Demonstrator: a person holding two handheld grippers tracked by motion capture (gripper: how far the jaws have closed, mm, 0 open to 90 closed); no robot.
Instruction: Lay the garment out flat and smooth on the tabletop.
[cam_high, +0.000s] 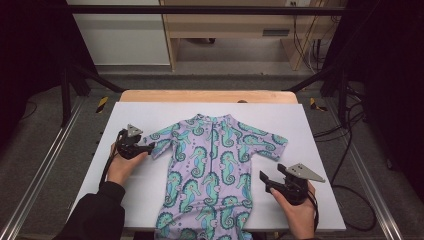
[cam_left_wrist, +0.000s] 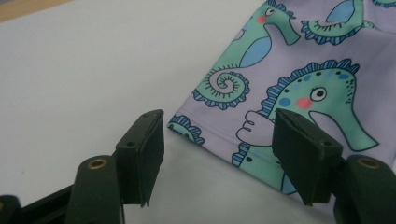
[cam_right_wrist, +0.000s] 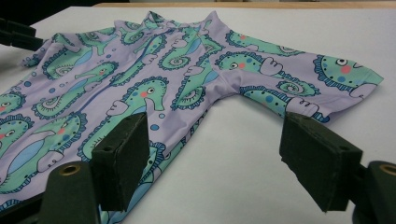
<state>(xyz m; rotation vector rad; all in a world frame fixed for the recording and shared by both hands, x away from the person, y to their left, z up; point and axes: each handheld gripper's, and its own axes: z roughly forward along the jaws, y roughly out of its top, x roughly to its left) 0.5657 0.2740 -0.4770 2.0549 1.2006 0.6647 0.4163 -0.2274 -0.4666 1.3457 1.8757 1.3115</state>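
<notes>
A small lilac swimsuit (cam_high: 215, 165) printed with teal seahorses lies flat, collar away from me, on a white sheet (cam_high: 150, 115); its lower end hangs over the near edge. My left gripper (cam_high: 150, 146) rests at the tip of the suit's left sleeve. In the left gripper view the sleeve hem (cam_left_wrist: 219, 135) lies between the two black jaws (cam_left_wrist: 217, 140), which stand apart and do not press on it. My right gripper (cam_high: 264, 181) sits by the suit's right side below the right sleeve (cam_right_wrist: 299, 79), jaws wide apart (cam_right_wrist: 215, 154), bare sheet between them.
The white sheet covers a wooden table (cam_high: 200, 96) with its far edge showing. Metal rails (cam_high: 45, 170) run along both sides. Cables (cam_high: 350, 150) trail on the floor at the right. A shelf unit (cam_high: 225, 30) stands beyond the table.
</notes>
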